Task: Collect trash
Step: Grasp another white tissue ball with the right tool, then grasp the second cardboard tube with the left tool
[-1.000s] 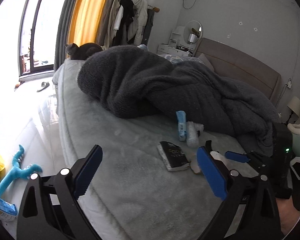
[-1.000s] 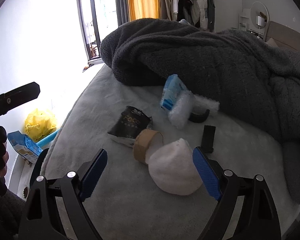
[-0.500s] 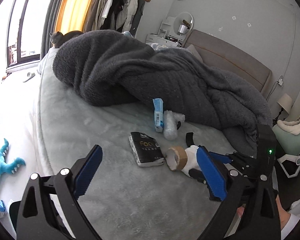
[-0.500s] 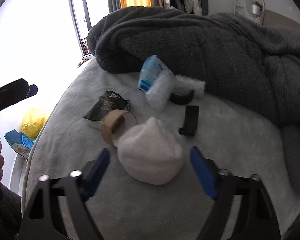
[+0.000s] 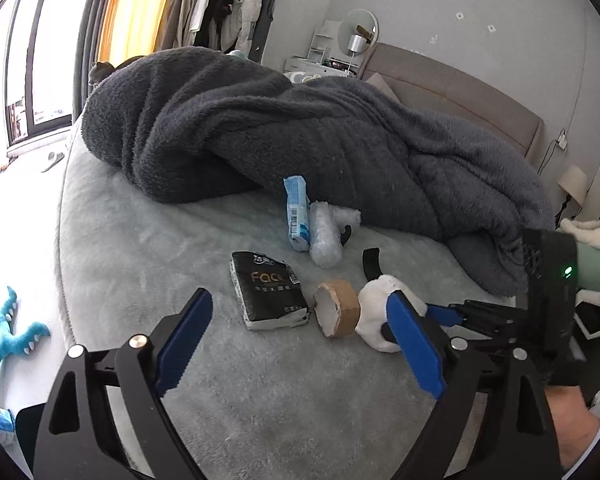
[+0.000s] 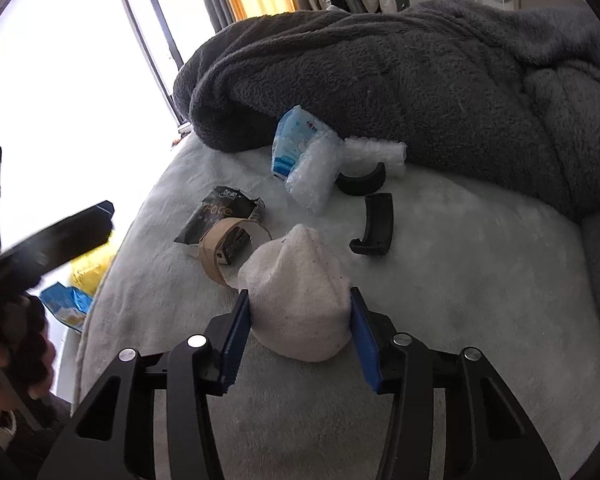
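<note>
My right gripper (image 6: 298, 330) was closing on a white cloth bundle (image 6: 300, 304), its blue pads (image 6: 236, 332) touching the bundle's two sides at the low centre of the right wrist view. The bundle lay on the bed (image 6: 460, 320), soft, knitted-looking and rounded, drawn up to a blunt peak at twelve o'clock, with dark specks on it.

To do this grip well, I judged the pads should meet the bundle at its widest part, low enough not to slip off the taper, yet clear of the plush cover so no pile got pinched. A soft lump gives, so the jaws would need to close well in before any lift.

At ten o'clock from the bundle, touching it, stood a brown tape roll (image 6: 220, 248), a stiff cardboard ring. Beyond that lay a torn black tissue pack (image 6: 220, 216), glossy and crinkled. At twelve o'clock sat a blue and white packet (image 6: 292, 140) and a roll of bubble wrap (image 6: 312, 176). Two curved black plastic pieces (image 6: 374, 220) lay at one o'clock. A thick grey fleece blanket (image 6: 420, 80) was heaped behind.

My left gripper (image 5: 300, 344) stood wide, closing a little, with nothing between its jaws, and pointed toward the tissue pack.
</note>
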Available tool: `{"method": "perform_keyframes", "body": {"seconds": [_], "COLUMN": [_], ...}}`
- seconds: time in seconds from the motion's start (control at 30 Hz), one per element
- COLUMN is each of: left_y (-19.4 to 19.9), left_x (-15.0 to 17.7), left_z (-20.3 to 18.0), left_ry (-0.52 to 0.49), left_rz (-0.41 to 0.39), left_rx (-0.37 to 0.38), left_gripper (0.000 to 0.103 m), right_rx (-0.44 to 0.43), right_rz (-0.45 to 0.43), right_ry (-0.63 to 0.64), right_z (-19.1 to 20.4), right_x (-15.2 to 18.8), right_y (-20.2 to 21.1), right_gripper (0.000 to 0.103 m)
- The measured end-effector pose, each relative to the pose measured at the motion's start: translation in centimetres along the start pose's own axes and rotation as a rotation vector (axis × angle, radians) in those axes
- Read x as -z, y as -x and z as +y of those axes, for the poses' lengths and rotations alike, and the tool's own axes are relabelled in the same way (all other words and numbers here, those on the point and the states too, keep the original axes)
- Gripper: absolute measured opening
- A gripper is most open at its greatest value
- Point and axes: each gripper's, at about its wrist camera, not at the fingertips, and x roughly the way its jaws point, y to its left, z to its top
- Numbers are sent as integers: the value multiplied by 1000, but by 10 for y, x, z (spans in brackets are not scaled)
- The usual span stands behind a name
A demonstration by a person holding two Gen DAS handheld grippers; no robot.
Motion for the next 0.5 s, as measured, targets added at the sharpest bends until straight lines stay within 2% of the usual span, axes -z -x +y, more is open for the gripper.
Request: {"method": "perform_keyframes", "body": {"seconds": [0.17, 0.37, 0.5], "left_y": [-10, -23, -32], "left_x": [2, 6, 11], "left_z": [-7, -17, -29], "left_ry": [-14, -26, -59], "left_rz": [5, 15, 25], "left_rx": [-9, -14, -28], "left_gripper": [85, 76, 75], "right_rx": [-38, -40, -39], "right_rz": [-27, -63, -77], "right_ry": [-73, -100, -115], "right_z": [-11, -18, -27], "right_x": [1, 0, 2], "right_y": [8, 22, 29], "right_gripper": [48, 48, 48]}}
